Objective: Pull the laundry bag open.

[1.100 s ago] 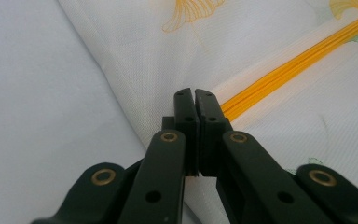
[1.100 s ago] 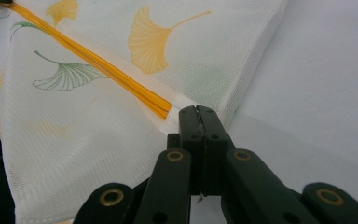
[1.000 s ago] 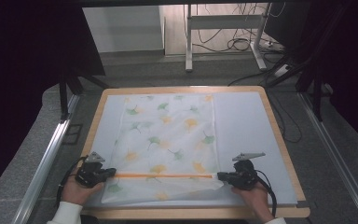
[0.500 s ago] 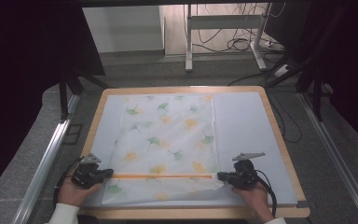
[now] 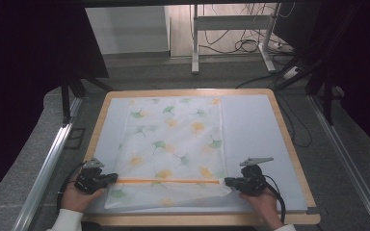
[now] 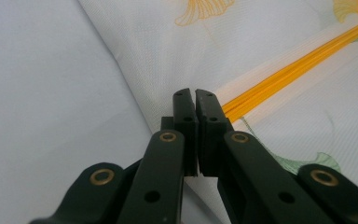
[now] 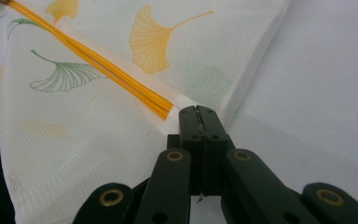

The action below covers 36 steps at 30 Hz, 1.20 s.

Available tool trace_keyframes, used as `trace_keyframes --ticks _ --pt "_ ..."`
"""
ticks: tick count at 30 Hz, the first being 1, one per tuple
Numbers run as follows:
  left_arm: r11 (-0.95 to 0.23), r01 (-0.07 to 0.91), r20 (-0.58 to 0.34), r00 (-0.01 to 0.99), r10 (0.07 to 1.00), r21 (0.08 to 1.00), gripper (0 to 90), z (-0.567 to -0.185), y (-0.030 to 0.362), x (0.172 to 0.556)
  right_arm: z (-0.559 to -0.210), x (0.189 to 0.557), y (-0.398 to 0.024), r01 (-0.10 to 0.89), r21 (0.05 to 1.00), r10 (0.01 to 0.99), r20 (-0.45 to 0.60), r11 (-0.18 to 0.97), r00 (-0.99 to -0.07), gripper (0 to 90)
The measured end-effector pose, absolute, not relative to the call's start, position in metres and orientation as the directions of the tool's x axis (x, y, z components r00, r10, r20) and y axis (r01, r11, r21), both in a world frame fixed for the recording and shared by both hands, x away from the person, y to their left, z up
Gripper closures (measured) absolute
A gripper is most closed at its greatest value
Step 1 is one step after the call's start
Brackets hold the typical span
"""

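One bench (image 5: 279, 139) with a wooden rim and a pale grey top carries one white mesh cloth (image 5: 173, 139) printed with green and yellow ginkgo leaves. The cloth lies flat over the middle of the bench, reaching from the far rim toward the person, with its near end folded back so that one orange stripe (image 5: 166, 181) runs straight across it from side to side.

At the left end of that stripe sits the left gripper (image 5: 110, 178), held by the person's left hand (image 5: 74, 198), a white sleeve showing at the wrist. In the left gripper view its two black fingers (image 6: 186, 109) are pressed together at the cloth's left edge, right where the orange stripe (image 6: 298, 56) ends; a hairline gap shows at the tips, and whether fabric is pinched between them cannot be told from here.

At the right end of the stripe sits the right gripper (image 5: 227, 181), held by the right hand (image 5: 262, 204), its black cable looping beside it. In the right gripper view its fingers (image 7: 189, 122) are closed on the cloth's (image 7: 98, 140) right edge, just beside the end of the orange stripe (image 7: 93, 58), with a fold of mesh rising from the tips.

Two grippers, two hands, one cloth, one stripe stretched between them.
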<state>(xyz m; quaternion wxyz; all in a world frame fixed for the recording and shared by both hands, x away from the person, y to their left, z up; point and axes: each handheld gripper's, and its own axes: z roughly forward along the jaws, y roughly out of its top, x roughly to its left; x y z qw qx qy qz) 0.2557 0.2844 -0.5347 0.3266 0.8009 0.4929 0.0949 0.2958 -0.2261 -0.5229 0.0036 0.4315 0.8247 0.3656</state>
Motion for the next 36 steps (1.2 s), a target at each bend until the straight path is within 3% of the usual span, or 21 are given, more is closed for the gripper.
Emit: trace_keyframes --ticks 10,13,19,25,36 --pt "-0.322 0.659 -0.077 0.501 0.862 0.68 85.0 -0.523 0.275 0.249 -0.516 0.289 -0.221 0.638 0.654 0.692 0.236 0.407 -0.683 85.7" --pt "-0.302 0.609 -0.069 0.509 0.858 0.733 76.3 -0.518 0.274 0.248 -0.509 0.286 -0.222 0.592 0.698 0.674 0.211 0.403 -0.708 82.6" --pt "-0.288 0.564 -0.057 0.515 0.855 0.774 59.2 -0.515 0.269 0.252 -0.499 0.28 -0.231 0.52 0.765 0.696 0.134 0.38 -0.705 63.4" --pt "-0.192 0.547 -0.112 0.473 0.874 0.815 48.7 -0.51 0.277 0.252 -0.496 0.289 -0.258 0.507 0.8 0.755 0.107 0.321 -0.647 52.0" --pt "-0.145 0.568 -0.142 0.429 0.892 0.81 46.1 -0.513 0.282 0.266 -0.506 0.301 -0.311 0.566 0.793 0.855 0.119 0.224 -0.505 48.3"
